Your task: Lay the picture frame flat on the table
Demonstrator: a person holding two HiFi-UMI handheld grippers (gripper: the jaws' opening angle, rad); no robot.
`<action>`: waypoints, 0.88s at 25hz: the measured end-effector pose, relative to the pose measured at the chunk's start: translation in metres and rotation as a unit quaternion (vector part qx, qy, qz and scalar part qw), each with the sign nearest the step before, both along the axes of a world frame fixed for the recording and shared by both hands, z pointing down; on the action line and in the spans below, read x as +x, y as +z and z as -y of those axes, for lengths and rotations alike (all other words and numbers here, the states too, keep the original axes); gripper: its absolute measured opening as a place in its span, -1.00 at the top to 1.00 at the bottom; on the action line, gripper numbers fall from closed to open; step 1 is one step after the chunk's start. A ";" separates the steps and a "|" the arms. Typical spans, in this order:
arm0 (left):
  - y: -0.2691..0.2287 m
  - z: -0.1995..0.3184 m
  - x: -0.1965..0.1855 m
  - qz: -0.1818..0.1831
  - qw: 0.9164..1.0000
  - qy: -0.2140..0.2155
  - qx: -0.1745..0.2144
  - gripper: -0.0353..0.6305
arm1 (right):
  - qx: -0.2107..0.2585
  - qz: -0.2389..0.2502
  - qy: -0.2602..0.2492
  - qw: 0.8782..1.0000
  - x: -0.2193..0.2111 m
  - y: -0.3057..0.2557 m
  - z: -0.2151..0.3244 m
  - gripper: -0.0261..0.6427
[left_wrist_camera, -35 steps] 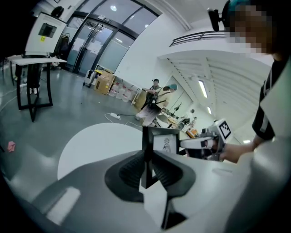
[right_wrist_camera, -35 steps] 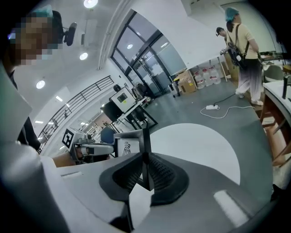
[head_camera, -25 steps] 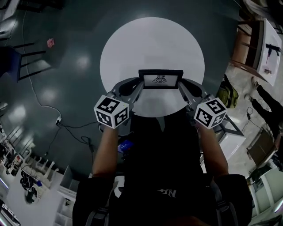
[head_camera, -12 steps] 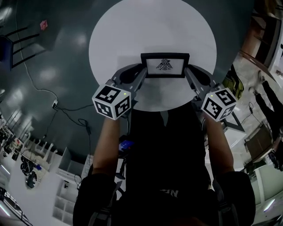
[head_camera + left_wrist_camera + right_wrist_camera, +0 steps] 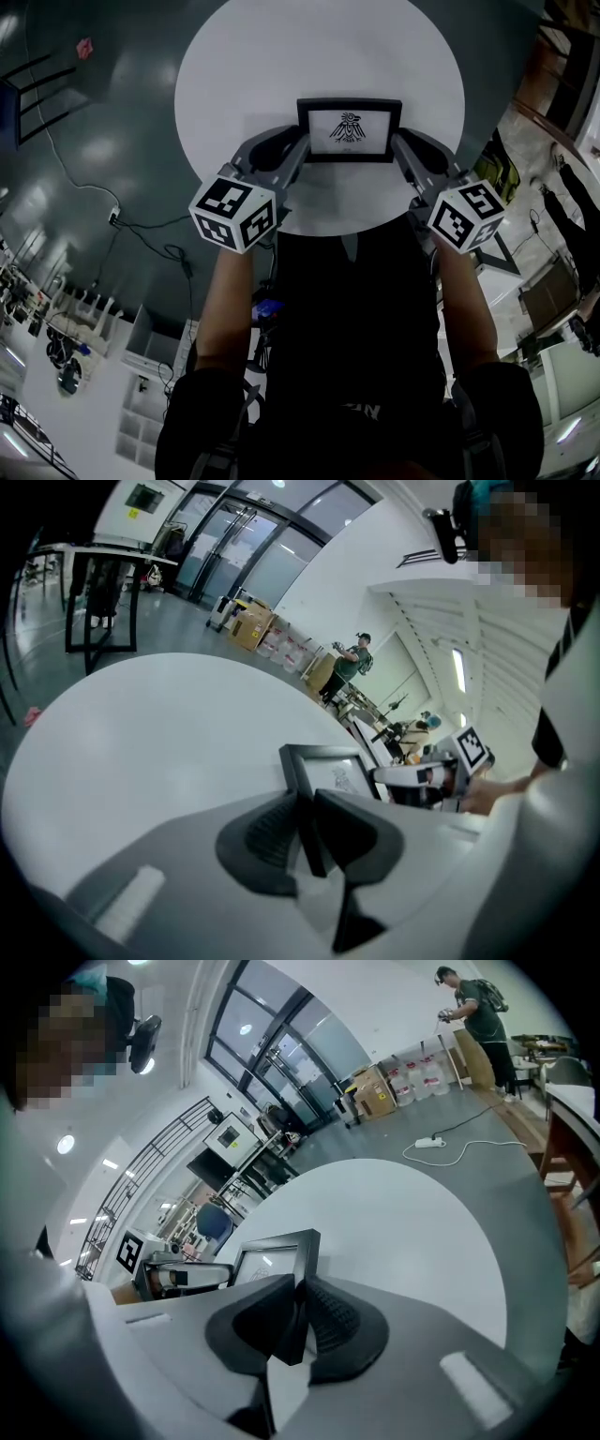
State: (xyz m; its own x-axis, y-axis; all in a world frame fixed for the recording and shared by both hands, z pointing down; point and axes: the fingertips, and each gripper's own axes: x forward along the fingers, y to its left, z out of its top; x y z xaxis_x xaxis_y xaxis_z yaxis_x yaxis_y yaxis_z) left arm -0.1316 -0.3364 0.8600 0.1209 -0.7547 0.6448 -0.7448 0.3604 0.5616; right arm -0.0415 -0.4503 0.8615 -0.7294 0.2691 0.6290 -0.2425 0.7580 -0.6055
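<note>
While both grippers clamp it, the picture frame (image 5: 350,130) lies over the near half of the round white bench (image 5: 319,47). Its glass side is turned up toward the head camera. It has a black border around a white print with a dark bird-like emblem. Its long edges run left to right.

Left gripper (image 5: 298,152): jaws pressed onto the frame's left short edge. In the left gripper view the black edge runs straight between the two dark pads (image 5: 272,832), with no gap showing on either side.

Right gripper (image 5: 401,150): jaws pinching the right short edge. In the right gripper view the border stands upright between the ribbed pads (image 5: 328,1321), and the near corner of the frame rises above them.

Contact with the bench: cannot tell from any view whether the back of the frame touches the white top or is held just above it.

Marker cubes: left cube (image 5: 234,214) and right cube (image 5: 466,216) are both near the bench's near rim, with the person's forearms behind them.

Surroundings: dark grey floor (image 5: 112,122) around the bench. A cable (image 5: 141,230) trails on it to the left, and a small pink item (image 5: 85,49) lies far left. A standing person (image 5: 478,1007) appears far off in the right gripper view, and stacked cardboard boxes (image 5: 248,625) in the left gripper view.
</note>
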 end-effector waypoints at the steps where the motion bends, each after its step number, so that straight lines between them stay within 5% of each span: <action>1: 0.000 0.000 0.000 0.001 1.000 0.001 0.000 0.72 | 0.000 -0.001 0.001 1.000 0.001 0.001 -0.001 0.82; 22: 0.009 0.005 0.004 0.052 0.996 0.039 -0.058 0.70 | 0.037 -0.010 0.006 0.999 0.004 0.011 -0.001 0.81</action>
State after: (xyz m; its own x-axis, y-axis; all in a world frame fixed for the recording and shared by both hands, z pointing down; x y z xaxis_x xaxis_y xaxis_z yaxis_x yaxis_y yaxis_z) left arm -0.1281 -0.3416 0.8691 0.1044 -0.6657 0.7389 -0.8253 0.3566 0.4379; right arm -0.0374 -0.4494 0.8726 -0.7185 0.2132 0.6620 -0.2631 0.7978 -0.5425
